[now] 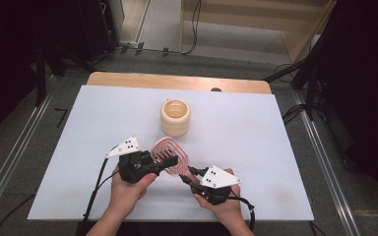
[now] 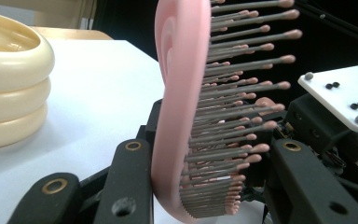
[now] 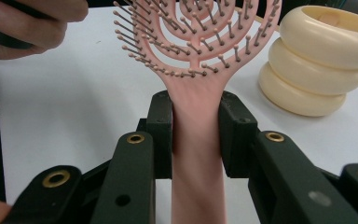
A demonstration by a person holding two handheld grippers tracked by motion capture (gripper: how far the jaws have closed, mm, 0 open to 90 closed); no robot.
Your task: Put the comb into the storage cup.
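High view: pink hairbrush [image 1: 171, 153] above white table [image 1: 78, 147], between left gripper [image 1: 165, 164] and right gripper [image 1: 187, 176]; cream ribbed cup [image 1: 175, 117] just beyond.
Left gripper view: jaws straddle brush head edge-on, bristles toward right jaw; contact unclear, cannot tell grip.
Right gripper view: jaws clamped on brush handle, head upward, cup at right.

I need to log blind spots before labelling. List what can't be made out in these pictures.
- Inside of the cream holder: high view, its own wall hides the bottom.
- Hairbrush handle end: right gripper view, cut off by the bottom edge.
- Left gripper grip: left gripper view, bristles hide the right jaw's contact.
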